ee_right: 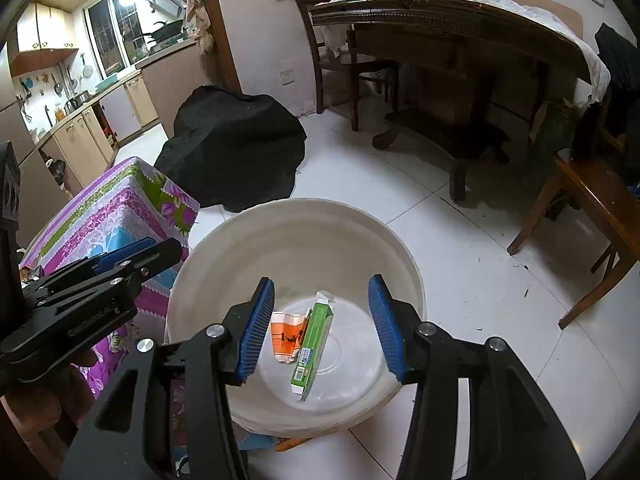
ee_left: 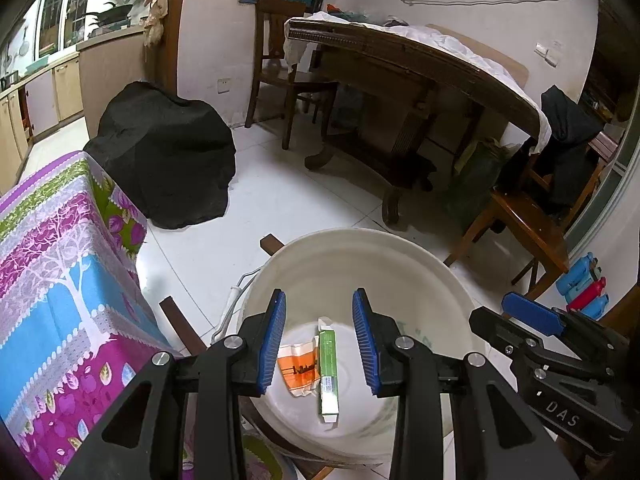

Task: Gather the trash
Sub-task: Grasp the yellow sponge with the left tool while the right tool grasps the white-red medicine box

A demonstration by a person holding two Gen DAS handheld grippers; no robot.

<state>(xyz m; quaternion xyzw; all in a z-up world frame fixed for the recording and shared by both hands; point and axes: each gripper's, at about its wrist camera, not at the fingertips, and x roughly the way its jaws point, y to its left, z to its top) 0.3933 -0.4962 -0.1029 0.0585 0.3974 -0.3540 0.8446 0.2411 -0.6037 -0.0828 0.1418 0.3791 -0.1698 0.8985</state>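
Observation:
A white bucket stands on the tiled floor below both grippers. At its bottom lie a long green carton and a crumpled orange and white wrapper, side by side. My left gripper hangs over the bucket's mouth, open, with nothing between its blue pads. My right gripper hangs over the same bucket, open and empty too. Each shows in the other's view: the right gripper at the right edge, the left gripper at the left edge.
A box or table under a purple, blue and green patterned cloth stands left of the bucket. Behind it sits a black covered mound. A dark wooden table and chairs stand further back. Blue and red bottles lie at the right.

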